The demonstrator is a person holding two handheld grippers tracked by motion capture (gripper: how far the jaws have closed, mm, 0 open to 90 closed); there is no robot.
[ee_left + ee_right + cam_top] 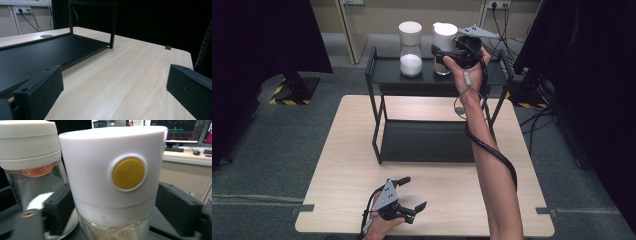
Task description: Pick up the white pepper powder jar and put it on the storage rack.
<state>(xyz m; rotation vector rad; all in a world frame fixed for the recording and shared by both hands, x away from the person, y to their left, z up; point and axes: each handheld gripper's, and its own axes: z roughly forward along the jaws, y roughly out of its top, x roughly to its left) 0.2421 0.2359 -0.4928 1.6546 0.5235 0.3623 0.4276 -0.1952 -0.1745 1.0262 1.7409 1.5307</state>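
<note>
Two glass jars stand on the top tier of a black rack (pixel 384 70). The left jar (pixel 410 50) (pixel 30 162) has a white lid and white powder inside. The right jar (pixel 444 40) (pixel 112 180) has a white lid with a yellow round button. My right gripper (pixel 443 54) (pixel 110 207) reaches this right jar from the side, a jaw on each side of its lid, with a thin gap at the right jaw; it reads as open. My left gripper (pixel 414 192) (pixel 112 92) rests open near the table's front edge, with nothing between its jaws.
The rack's lower tier (pixel 427 142) (pixel 37 55) lies on the light wooden table (pixel 352 165) (pixel 130 75). Dark curtains hang on both sides. Cables (pixel 542 117) run on the floor at the right. The right gripper's cable trails down the forearm.
</note>
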